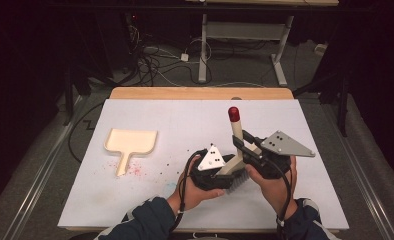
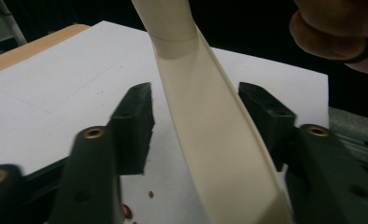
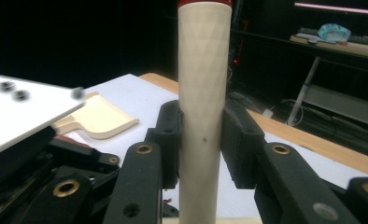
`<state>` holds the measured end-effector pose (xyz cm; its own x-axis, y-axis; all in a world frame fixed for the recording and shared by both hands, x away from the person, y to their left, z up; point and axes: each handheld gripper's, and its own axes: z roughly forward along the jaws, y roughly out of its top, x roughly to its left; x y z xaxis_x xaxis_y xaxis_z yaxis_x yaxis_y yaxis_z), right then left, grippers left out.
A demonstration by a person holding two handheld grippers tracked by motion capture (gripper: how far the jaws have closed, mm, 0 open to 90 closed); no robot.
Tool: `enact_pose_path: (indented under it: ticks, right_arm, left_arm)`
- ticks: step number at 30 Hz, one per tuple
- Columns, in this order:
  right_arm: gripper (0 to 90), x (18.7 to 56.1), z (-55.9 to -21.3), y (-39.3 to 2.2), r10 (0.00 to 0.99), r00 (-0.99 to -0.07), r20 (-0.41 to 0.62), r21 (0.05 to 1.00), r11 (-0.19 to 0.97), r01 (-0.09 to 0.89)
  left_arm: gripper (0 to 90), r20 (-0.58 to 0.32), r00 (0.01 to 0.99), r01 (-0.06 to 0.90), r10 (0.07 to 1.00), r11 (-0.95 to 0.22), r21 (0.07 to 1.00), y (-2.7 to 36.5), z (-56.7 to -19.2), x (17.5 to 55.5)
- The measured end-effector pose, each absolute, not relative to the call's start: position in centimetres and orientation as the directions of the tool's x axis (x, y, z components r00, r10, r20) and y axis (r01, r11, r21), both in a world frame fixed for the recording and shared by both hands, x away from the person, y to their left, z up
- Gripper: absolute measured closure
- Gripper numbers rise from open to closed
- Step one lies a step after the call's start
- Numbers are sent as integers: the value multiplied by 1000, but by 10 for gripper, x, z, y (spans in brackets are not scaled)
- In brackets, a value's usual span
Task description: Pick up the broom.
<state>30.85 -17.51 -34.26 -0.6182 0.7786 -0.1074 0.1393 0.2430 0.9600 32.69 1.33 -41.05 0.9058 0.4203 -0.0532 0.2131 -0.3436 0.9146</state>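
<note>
right gripper point(image 3: 201, 140) clamps the brush handle point(image 3: 203, 93); left gripper point(image 2: 196, 126) straddles the brush neck point(image 2: 210, 140), pads apart. handover looks underway; next, close left fully, before sweeping crumbs point(image 1: 172, 162) toward dustpan point(image 1: 130, 142).

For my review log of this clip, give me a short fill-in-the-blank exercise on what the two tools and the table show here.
1. The right tool is shut on the cream brush handle, whose tip is coloured ____.
2. The flat cream plastic dustpan lies on the ____ tabletop.
3. In the left tool view, the brush's cream neck passes ____ the two black jaws.

Missing words: red; white; between
</note>
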Motion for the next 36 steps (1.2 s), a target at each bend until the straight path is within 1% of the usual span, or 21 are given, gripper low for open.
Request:
enact_pose_path:
  ticks: [4,7,9,11,12,14,15,16,18,19,20,22,24,26,30,33,34,35,36]
  right_arm:
    - [699,302,-342,-171,773,-625,-113,962,242,126]
    - [696,300,-341,-175,755,-647,-108,962,244,125]
    - [688,300,-340,-178,731,-676,-94,962,240,126]
    - [613,299,-339,-185,699,-711,-79,966,230,118]
    - [593,299,-337,-188,670,-740,-60,967,222,122]
    - [528,299,-334,-195,615,-782,-102,956,278,95]
    - [510,300,-333,-198,572,-811,-121,945,317,82]
    - [502,300,-333,-202,515,-843,-157,927,371,54]
    - [468,301,-336,-205,442,-874,-201,881,472,36]
    - [468,302,-340,-206,410,-885,-221,859,512,22]
    - [466,303,-345,-206,376,-898,-229,841,541,12]
    - [458,305,-354,-204,337,-915,-220,831,557,5]
    - [443,308,-363,-197,295,-930,-220,796,606,4]
    - [445,311,-375,-187,237,-953,-191,759,651,9]
    - [453,315,-392,-174,180,-971,-157,722,692,12]
    - [510,317,-403,-166,129,-986,-106,715,699,15]
    - [545,317,-406,-165,111,-989,-93,711,703,12]
    - [605,317,-408,-164,95,-992,-78,716,698,10]
    - [624,318,-409,-164,83,-994,-65,719,695,11]
  left_arm:
    - [620,-42,897,218,440,-356,909,21,-410,331]
    - [650,-40,906,215,421,-377,901,29,-409,335]
    - [655,-6,912,192,409,-414,890,33,-406,336]
    - [656,5,928,172,373,-440,881,39,-402,338]
    - [656,18,937,155,350,-462,873,43,-399,338]
    - [656,42,950,124,308,-499,858,49,-396,337]
    - [656,67,956,96,284,-522,847,53,-395,334]
    - [656,73,961,86,268,-537,839,56,-394,333]
    - [656,89,968,63,236,-567,821,62,-394,329]
    - [655,92,971,54,219,-581,812,66,-394,328]
    - [655,86,976,50,200,-591,805,68,-395,327]
    - [655,92,981,31,170,-606,795,72,-397,323]
    - [655,92,986,14,140,-619,785,74,-398,320]
    - [655,85,990,2,109,-627,779,76,-400,318]
    - [654,81,995,-28,53,-645,764,73,-404,314]
    - [654,92,995,-50,28,-664,746,68,-406,311]
    - [653,87,996,-50,24,-662,748,68,-407,311]
    - [654,88,996,-50,25,-661,749,68,-407,311]
    - [654,92,995,-51,28,-663,747,68,-408,312]
